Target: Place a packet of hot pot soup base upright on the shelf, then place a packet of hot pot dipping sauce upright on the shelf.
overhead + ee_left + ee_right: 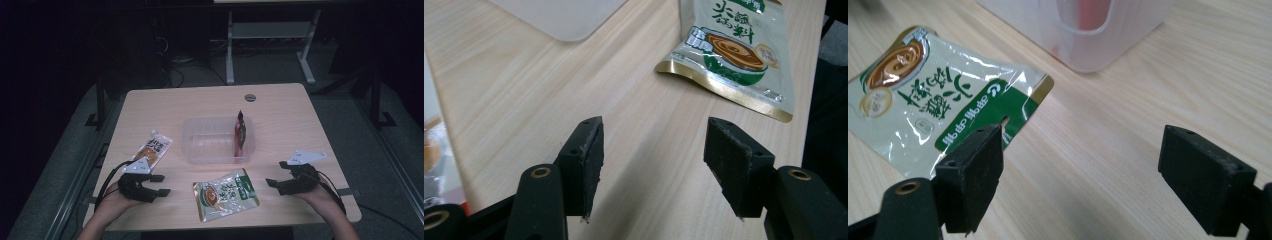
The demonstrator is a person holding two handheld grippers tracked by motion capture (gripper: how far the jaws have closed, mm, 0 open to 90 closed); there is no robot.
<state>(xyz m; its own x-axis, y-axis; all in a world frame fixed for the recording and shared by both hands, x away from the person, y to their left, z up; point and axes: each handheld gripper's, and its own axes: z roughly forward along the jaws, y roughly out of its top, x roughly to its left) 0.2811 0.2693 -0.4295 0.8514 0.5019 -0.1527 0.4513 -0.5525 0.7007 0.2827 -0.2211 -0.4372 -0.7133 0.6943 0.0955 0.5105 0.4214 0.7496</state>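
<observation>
A green and white food pouch (225, 194) lies flat near the table's front edge, between both grippers; it also appears in the left gripper view (734, 52) and the right gripper view (933, 100). A clear plastic container (218, 139) at mid-table holds a red packet (240, 134) leaning on its right wall. An orange and white pouch (152, 148) lies at the left. My left gripper (160, 185) rests open just below that pouch, nothing between its jaws. My right gripper (276, 173) is open at the right, empty, jaws pointing toward the green pouch.
The wooden table (210, 107) has a round grommet (250, 97) near its far edge. The container's corner (1088, 35) stands just ahead of the right gripper. Table legs and cables stand on the dark floor beyond.
</observation>
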